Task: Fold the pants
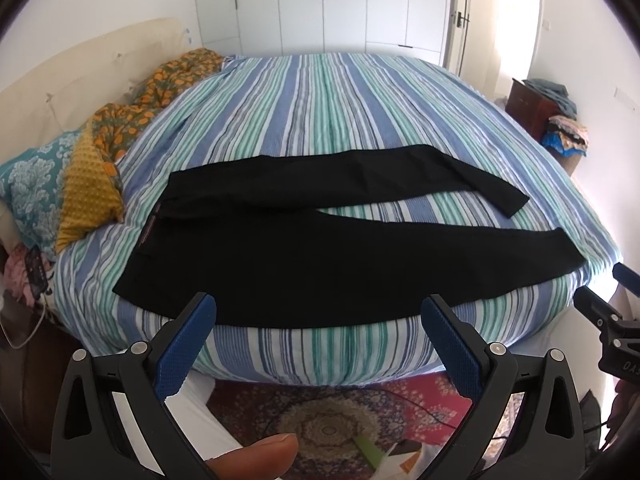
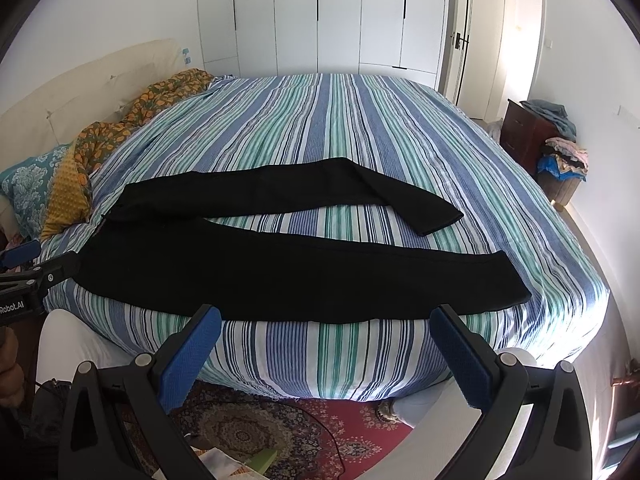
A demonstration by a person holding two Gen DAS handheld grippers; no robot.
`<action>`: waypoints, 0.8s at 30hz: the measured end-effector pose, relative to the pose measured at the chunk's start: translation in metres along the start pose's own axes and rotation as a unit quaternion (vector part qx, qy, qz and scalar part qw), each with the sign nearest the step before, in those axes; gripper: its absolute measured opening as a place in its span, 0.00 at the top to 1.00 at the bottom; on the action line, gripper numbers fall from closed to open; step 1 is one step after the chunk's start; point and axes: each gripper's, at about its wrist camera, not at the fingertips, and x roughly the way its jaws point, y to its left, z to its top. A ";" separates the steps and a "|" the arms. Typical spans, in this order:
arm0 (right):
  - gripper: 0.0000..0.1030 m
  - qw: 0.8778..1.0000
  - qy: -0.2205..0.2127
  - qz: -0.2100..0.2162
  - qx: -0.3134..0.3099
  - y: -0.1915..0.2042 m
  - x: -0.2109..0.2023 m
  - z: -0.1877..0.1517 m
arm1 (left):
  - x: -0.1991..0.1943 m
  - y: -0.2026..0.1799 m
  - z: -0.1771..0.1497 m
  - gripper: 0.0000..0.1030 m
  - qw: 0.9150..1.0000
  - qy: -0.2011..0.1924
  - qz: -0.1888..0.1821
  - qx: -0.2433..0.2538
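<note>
Black pants (image 1: 320, 256), unfolded, lie flat along the near edge of the bed (image 1: 340, 100), legs splayed apart; your left tongs (image 1: 318, 322) and right tongs (image 2: 326, 334) gape empty short of it, every fold still yours to make

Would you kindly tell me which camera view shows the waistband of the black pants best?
The left wrist view: the waistband of the black pants shows its striped inner edge clearly. In the right wrist view the waistband sits further to the side, smaller, next to the left tongs.
</note>
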 end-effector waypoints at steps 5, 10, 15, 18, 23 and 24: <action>0.00 1.000 0.000 0.000 -0.002 0.002 0.000 -0.001 | 0.001 0.000 -0.001 0.01 1.000 0.001 -0.001 0.000; 0.00 1.000 0.001 0.000 0.000 0.001 0.001 -0.001 | 0.001 0.002 -0.002 0.01 1.000 0.003 0.000 0.000; 0.00 1.000 0.003 0.001 -0.002 0.002 0.002 -0.001 | 0.002 0.002 -0.002 0.01 1.000 0.004 0.001 -0.001; 0.00 1.000 0.004 0.002 -0.002 0.002 0.003 -0.002 | 0.002 0.002 -0.002 0.01 1.000 0.005 0.001 -0.001; 0.00 1.000 0.004 0.003 -0.002 0.003 0.003 -0.002 | 0.003 0.002 -0.003 0.01 1.000 0.006 0.002 -0.001; 0.00 1.000 0.005 0.003 -0.002 0.003 0.004 -0.003 | 0.003 0.002 -0.003 0.01 1.000 0.006 0.002 0.000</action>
